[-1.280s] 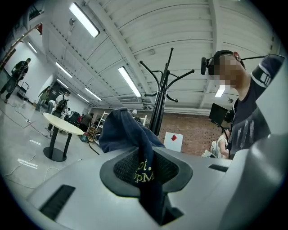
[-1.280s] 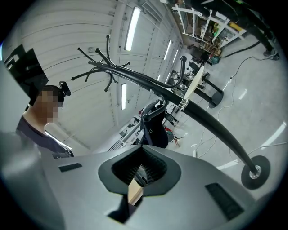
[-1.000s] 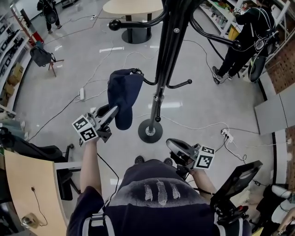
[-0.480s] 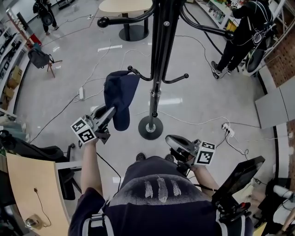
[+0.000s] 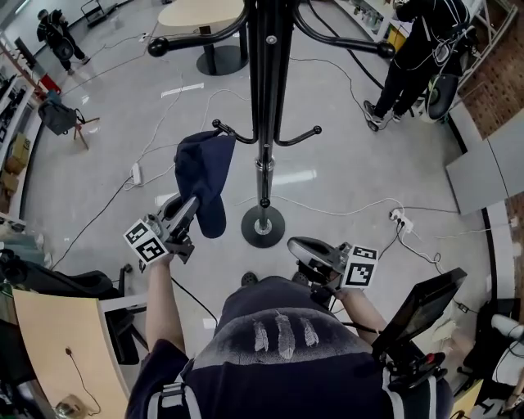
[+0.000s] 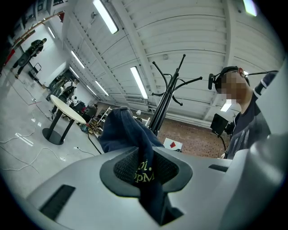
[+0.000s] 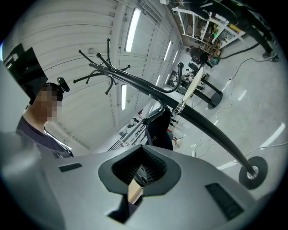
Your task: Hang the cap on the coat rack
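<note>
A dark navy cap [image 5: 203,176] hangs up from my left gripper [image 5: 189,206], which is shut on its lower edge. The cap's top lies against the left lower hook [image 5: 219,127] of the black coat rack [image 5: 264,98]; whether it rests on the hook I cannot tell. In the left gripper view the cap [image 6: 123,130] is pinched between the pads, with the coat rack [image 6: 165,101] behind. My right gripper [image 5: 303,248] is low at the right, shut and holding nothing. Its own view shows the coat rack [image 7: 198,119] slanting across and the cap [image 7: 160,131] under a hook.
The rack's round base [image 5: 263,227] stands on a grey floor crossed by cables [image 5: 352,209]. A round table [image 5: 201,12] is at the far side. A person [image 5: 413,49] stands at the upper right, another at the far upper left. A desk [image 5: 49,327] is at my left.
The left gripper still holds the cap by the left lower hook. The whole view has drifted, so rack and cap sit a little further left and lower.
</note>
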The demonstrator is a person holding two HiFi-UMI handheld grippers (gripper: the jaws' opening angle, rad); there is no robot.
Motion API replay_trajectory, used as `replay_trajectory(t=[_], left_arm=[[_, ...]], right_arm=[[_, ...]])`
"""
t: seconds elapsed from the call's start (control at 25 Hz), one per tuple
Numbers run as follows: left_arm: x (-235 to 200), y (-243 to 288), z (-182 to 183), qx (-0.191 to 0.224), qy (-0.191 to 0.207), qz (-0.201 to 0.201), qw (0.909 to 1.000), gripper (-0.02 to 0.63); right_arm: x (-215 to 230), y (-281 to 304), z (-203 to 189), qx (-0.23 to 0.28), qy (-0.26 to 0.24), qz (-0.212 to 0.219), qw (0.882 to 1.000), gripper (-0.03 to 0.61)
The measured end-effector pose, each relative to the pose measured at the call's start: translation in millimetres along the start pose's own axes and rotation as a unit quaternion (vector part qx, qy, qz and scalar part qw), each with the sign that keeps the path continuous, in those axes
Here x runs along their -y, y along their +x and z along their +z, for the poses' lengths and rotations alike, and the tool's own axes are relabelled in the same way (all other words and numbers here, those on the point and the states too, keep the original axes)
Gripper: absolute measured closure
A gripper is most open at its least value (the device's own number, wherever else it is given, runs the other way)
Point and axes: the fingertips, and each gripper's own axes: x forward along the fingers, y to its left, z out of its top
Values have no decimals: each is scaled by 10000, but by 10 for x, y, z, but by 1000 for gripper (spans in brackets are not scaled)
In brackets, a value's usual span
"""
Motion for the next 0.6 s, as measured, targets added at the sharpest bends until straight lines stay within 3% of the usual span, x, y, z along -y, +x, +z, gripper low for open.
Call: replay_trajectory(t=[0.6], left_arm=[[134,44,-298,-219,-223,-130,9994,531]], right_arm=[[38,-31,-34,-29,20,22,10000,575]])
